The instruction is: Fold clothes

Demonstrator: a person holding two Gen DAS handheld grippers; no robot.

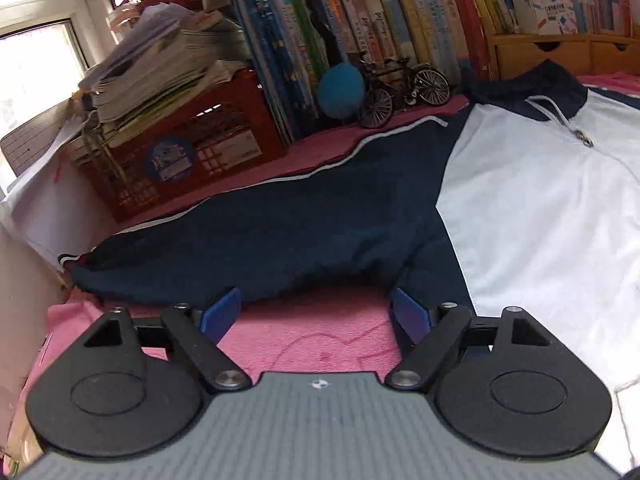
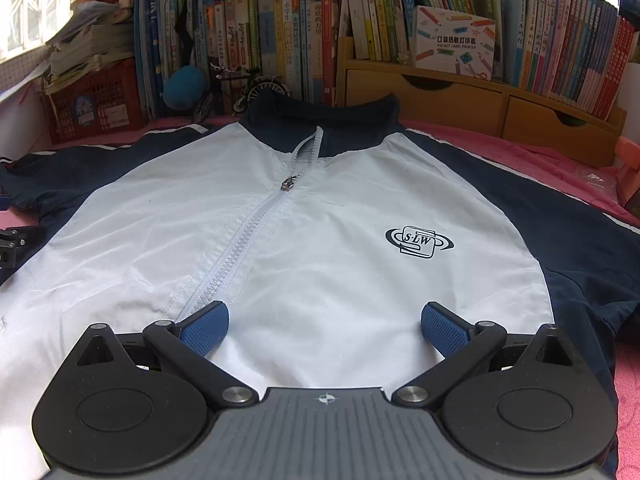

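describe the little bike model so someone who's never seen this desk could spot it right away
Look along the wall of upright books behind the jacket. At their foot, on the pink cloth, stands a miniature bicycle, right of a round blue ball. It is the only dark metal thing with spoked wheels.

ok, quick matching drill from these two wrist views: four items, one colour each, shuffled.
Items:
1. jacket sleeve
2. jacket front panel
3. crate
4. ball

Colours:
A. white
B. red
C. teal blue
D. navy

Pairs: 1-D, 2-A, 3-B, 4-C
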